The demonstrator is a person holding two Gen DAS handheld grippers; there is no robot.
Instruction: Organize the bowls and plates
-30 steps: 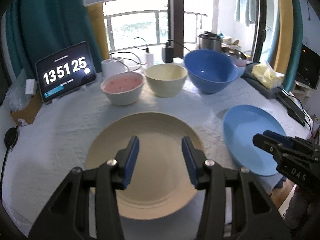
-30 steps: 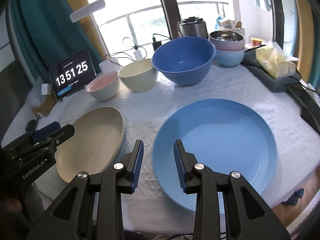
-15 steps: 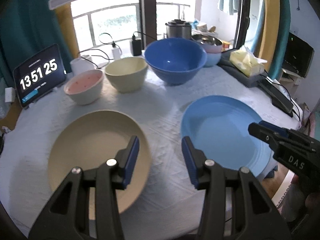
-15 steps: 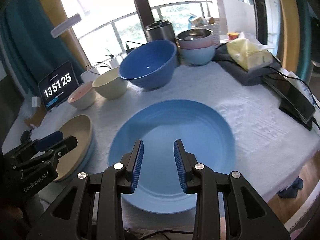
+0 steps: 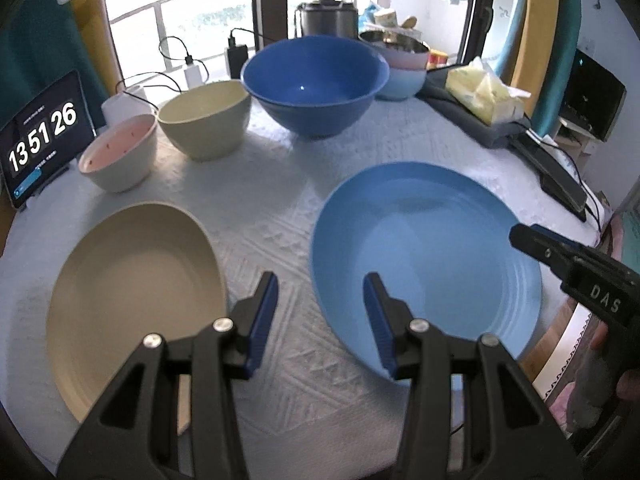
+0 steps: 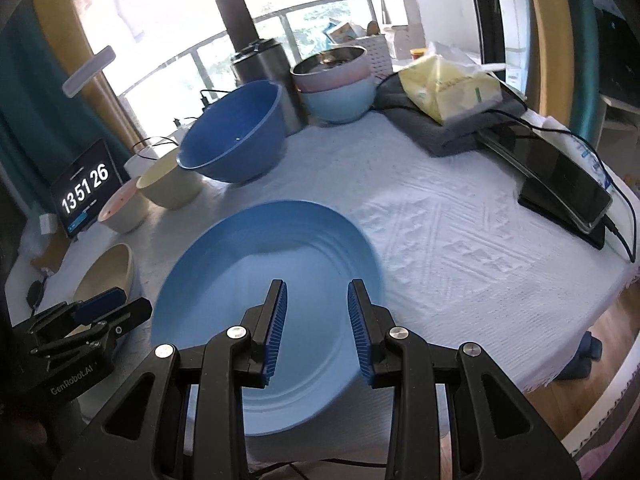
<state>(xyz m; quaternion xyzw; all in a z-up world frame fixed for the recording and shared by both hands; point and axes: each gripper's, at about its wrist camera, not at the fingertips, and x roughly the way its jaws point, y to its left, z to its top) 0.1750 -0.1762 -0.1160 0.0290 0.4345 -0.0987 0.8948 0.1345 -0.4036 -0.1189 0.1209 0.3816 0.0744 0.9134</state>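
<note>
A blue plate [image 5: 432, 256] and a beige plate [image 5: 132, 292] lie side by side on the white tablecloth. Behind them stand a pink-lined bowl [image 5: 118, 156], a beige bowl [image 5: 204, 118] and a big blue bowl [image 5: 316, 84]. My left gripper [image 5: 320, 312] is open and empty, above the cloth between the two plates. My right gripper [image 6: 316, 328] is open and empty, above the near part of the blue plate [image 6: 264, 300]. The beige plate [image 6: 106, 276] shows at the left of the right wrist view.
A tablet clock [image 5: 40, 140] stands at the far left. Stacked bowls [image 6: 336, 84], a steel pot [image 6: 264, 72], a yellow tissue pack [image 6: 448, 84] on grey cloth and a phone [image 6: 560, 180] with cable crowd the back and right. The table edge [image 6: 580, 368] is near right.
Both grippers have swung to the right. The left one has moved from over the beige plate to the gap between the plates. The right one now looks toward the table's right side. Both stay open.
</note>
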